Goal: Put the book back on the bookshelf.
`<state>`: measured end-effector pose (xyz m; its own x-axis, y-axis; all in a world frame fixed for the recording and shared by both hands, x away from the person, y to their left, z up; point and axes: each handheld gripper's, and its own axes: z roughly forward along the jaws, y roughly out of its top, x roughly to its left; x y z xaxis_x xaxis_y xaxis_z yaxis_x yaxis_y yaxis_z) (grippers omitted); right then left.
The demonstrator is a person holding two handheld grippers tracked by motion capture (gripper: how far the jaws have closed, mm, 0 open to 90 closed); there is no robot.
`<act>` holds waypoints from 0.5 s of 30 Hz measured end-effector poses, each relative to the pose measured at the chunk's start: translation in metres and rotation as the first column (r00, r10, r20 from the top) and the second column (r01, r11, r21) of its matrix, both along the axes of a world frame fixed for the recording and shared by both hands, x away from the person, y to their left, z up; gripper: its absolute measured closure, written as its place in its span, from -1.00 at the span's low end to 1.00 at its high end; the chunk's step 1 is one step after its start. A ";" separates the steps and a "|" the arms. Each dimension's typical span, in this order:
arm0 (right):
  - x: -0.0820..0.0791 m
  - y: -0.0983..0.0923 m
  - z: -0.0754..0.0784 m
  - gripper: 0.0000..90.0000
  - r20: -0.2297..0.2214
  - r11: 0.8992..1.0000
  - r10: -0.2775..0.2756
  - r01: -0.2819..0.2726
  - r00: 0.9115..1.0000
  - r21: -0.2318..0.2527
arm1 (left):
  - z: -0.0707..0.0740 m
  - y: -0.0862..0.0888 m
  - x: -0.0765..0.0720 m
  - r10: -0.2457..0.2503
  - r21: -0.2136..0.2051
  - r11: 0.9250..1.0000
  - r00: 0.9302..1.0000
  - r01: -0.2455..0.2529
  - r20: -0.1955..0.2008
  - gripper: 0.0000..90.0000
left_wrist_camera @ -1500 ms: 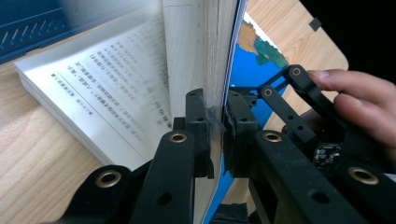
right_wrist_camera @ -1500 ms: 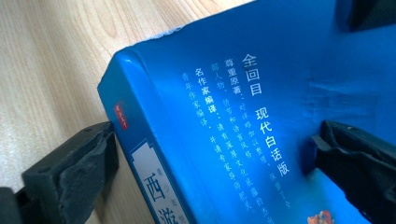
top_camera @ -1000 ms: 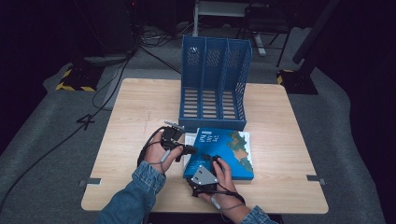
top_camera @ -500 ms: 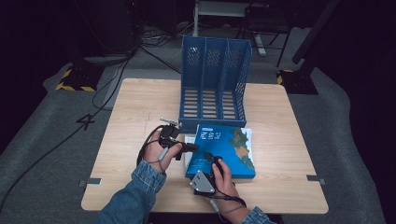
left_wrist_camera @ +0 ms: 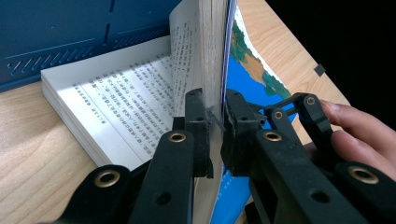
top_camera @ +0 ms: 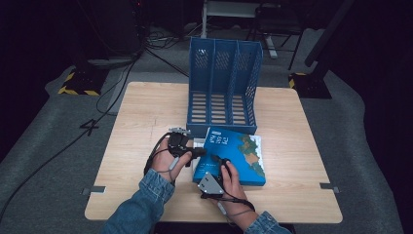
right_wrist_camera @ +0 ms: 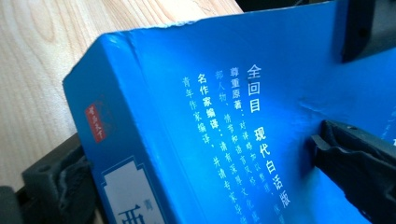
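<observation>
On the table, seen from high up, a thick blue book lies just in front of a blue file rack. The rack stands upright with three slots, and all three look empty. The left tool is at the book's left edge. The right tool rests on the near part of the cover.

From the left tool's view, the left tool is closed tight on the book's front cover and a bunch of pages, holding them up on edge. The other pages lie flat and open, with small print on them. A hand is at the right.

From the right tool's view, the blue cover and the spine are very close. One jaw lies low at the left by the spine and one sits on the cover at the right. I cannot tell if this tool is squeezing the book.

The book looks heavy and thick. Its cover is soft and bends, and it looks smooth, so it may slip. Thin pages can tear. It is best to hold the whole book near the spine.
</observation>
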<state>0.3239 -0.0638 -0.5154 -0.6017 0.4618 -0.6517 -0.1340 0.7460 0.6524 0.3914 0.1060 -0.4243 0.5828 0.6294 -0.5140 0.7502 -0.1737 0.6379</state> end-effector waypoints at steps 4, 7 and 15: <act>0.002 0.001 -0.004 -1.00 0.040 1.000 -0.005 0.004 0.999 0.029 | -0.004 0.005 0.005 0.004 -0.047 0.999 1.000 -0.005 -0.026 0.82; 0.003 0.002 -0.005 -1.00 0.061 1.000 -0.016 0.014 0.998 0.024 | -0.004 0.005 0.005 0.007 -0.054 0.998 1.000 -0.008 -0.018 0.83; 0.006 -0.003 -0.002 -0.80 0.098 0.997 -0.012 0.019 0.995 -0.070 | -0.005 0.004 0.008 0.003 -0.021 1.000 0.999 -0.002 0.049 0.82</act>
<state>0.3303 -0.0665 -0.5171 -0.5268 0.4213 -0.7383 -0.1823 0.7923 0.5822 0.3994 0.1100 -0.4293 0.6058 0.6207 -0.4977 0.7184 -0.1580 0.6774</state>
